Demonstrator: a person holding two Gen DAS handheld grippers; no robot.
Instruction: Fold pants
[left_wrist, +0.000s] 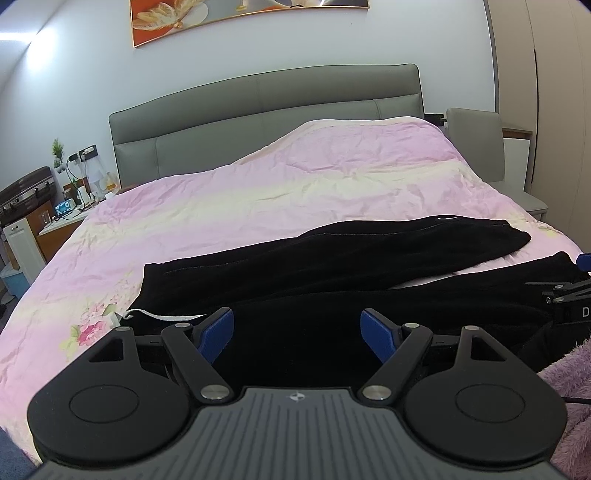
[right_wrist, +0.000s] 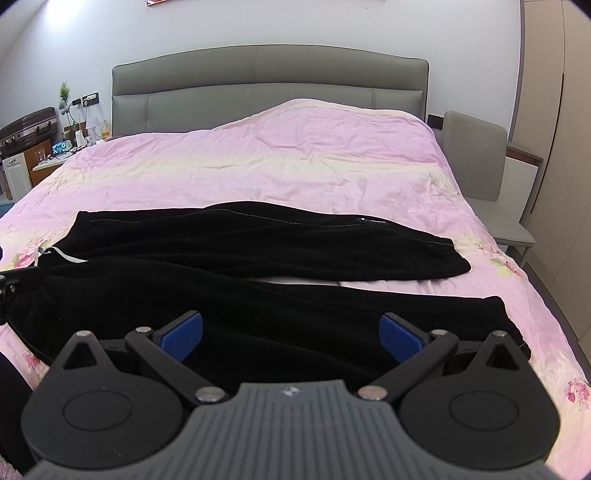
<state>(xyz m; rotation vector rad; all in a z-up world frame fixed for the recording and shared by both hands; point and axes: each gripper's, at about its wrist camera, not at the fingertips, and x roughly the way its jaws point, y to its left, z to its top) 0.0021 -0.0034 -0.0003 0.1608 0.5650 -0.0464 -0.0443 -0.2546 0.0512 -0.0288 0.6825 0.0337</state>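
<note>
Black pants lie spread flat on the pink quilt, waistband to the left with a white drawstring, two legs running right and slightly apart. They also show in the left wrist view. My left gripper is open over the waist end of the near leg, holding nothing. My right gripper is open over the near leg, close to its cuff, holding nothing. The right gripper's edge shows at the far right of the left wrist view.
The bed has a pink floral quilt and a grey headboard. A grey chair stands at the bed's right side. A cluttered nightstand is on the left. A purple fluffy cloth is at the lower right.
</note>
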